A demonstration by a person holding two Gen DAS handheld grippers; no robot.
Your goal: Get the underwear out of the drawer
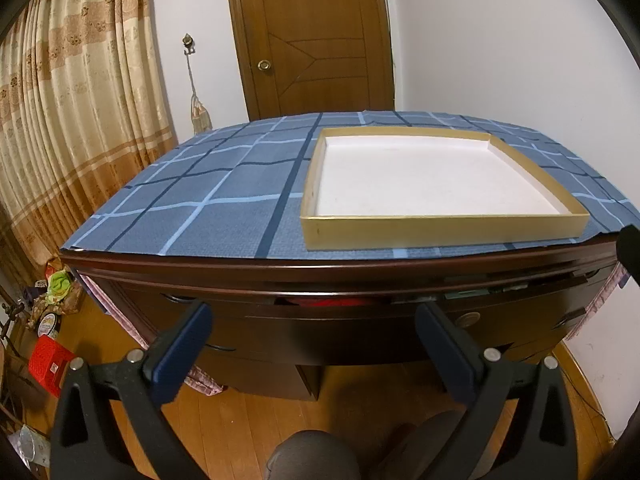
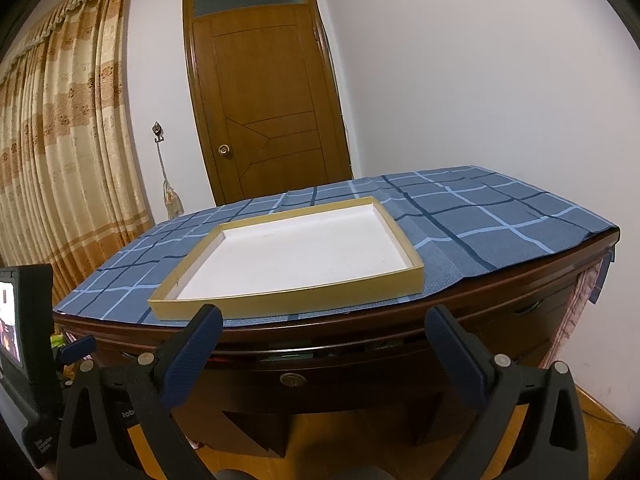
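Both tongs, left tongs (image 1: pixel 312 316) and right tongs (image 2: pixel 324 320), gape wide and hold nothing, level with the desk (image 1: pixel 280 276) front. Its drawer (image 1: pixel 360 320) stands slightly ajar, red underwear (image 1: pixel 336 302) showing in the gap. Above sits a shallow tray (image 2: pixel 280 300) on checked blue cloth (image 1: pixel 208 196).

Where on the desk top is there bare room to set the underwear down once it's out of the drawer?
The gold-rimmed tray holds nothing. Bare blue plaid cloth spreads between the tray and the curtain-side edge, with another patch toward the white wall. The drawer is barely ajar, a tight gap for fingers.
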